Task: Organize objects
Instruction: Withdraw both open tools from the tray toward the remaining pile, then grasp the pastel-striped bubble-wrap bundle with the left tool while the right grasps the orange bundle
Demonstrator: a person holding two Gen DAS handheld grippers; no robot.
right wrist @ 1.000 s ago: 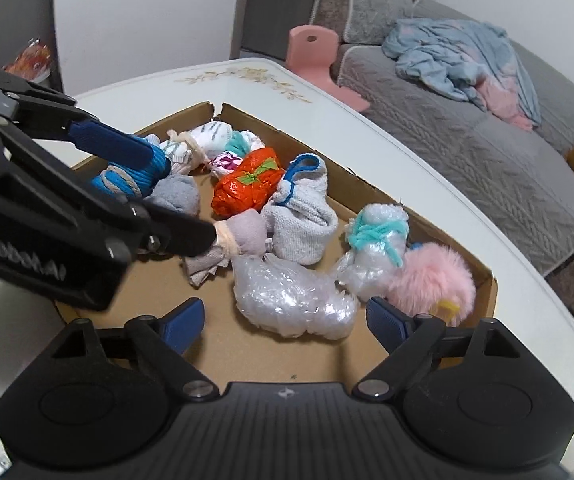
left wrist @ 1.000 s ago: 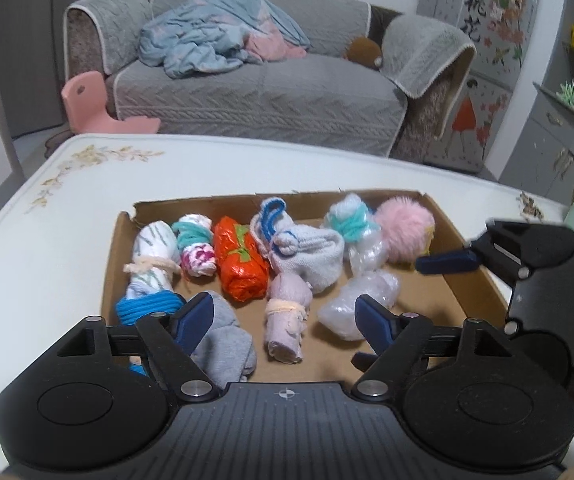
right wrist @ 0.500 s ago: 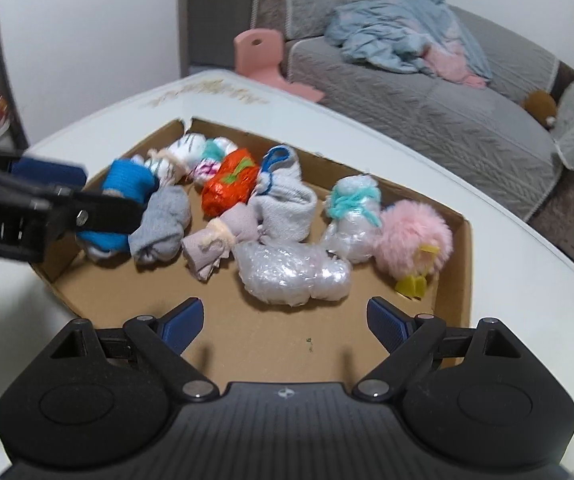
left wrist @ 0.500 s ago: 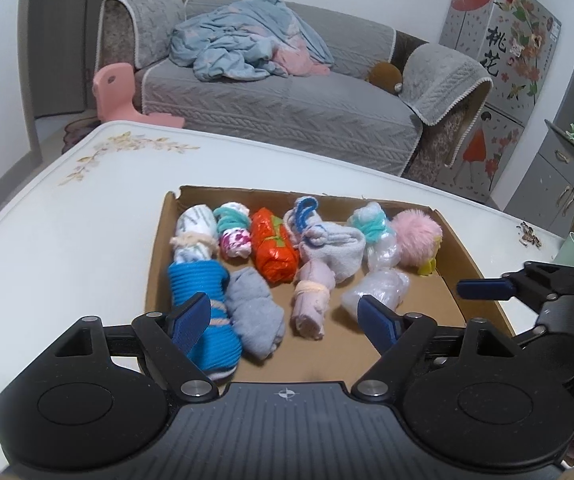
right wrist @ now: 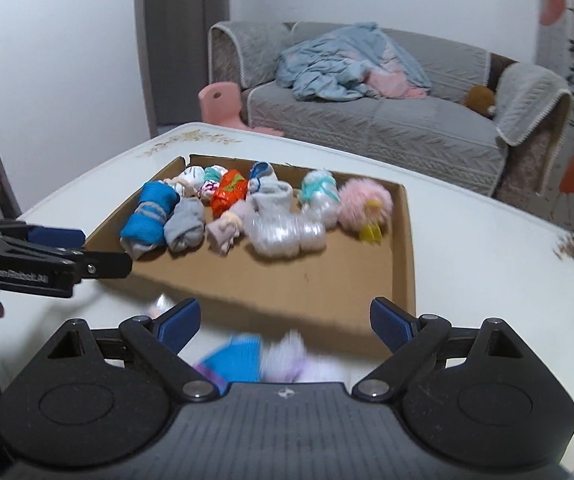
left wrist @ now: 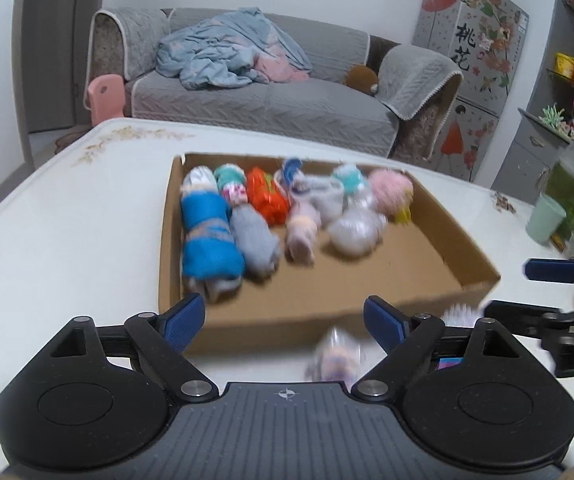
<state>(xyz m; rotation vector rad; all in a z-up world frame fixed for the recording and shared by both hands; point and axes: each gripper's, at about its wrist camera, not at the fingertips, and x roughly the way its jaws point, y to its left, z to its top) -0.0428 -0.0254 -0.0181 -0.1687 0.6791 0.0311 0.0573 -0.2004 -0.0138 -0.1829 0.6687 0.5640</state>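
A shallow cardboard box (right wrist: pixel 401 248) sits on the white worktop (left wrist: pixel 67 232) and holds 2 loose rows of rolled bundles. In the near row, from the box's left wall, lie a blue sock roll (right wrist: pixel 149 220), touching a grey sock roll (right wrist: pixel 185 225), then a pale pink roll (right wrist: pixel 227 229) and a clear plastic-wrapped bundle (right wrist: pixel 285 232). Behind them sit a white striped roll (right wrist: pixel 191 176), an orange packet (right wrist: pixel 229 192), a grey-white roll with a blue loop (right wrist: pixel 267 192), a teal-banded bundle (right wrist: pixel 319 192) and a fluffy pink toy (right wrist: pixel 365 202) near the right wall. The right half of the box floor is bare.

The left gripper (left wrist: pixel 283 322) hovers outside the near edge of the box with its fingers spread wide and nothing between them; a small blurred purple-white bundle (left wrist: pixel 337 354) lies on the worktop just below it. The right gripper (right wrist: pixel 285 322) is also released, fingers wide apart, above a blurred blue roll (right wrist: pixel 239 356) and a white-lilac bundle (right wrist: pixel 299 356) lying on the worktop in front of the box. Motion blur hides their detail.

Beyond the worktop stands a grey sofa (left wrist: pixel 287 108) with a crumpled blue blanket (left wrist: pixel 223 56).
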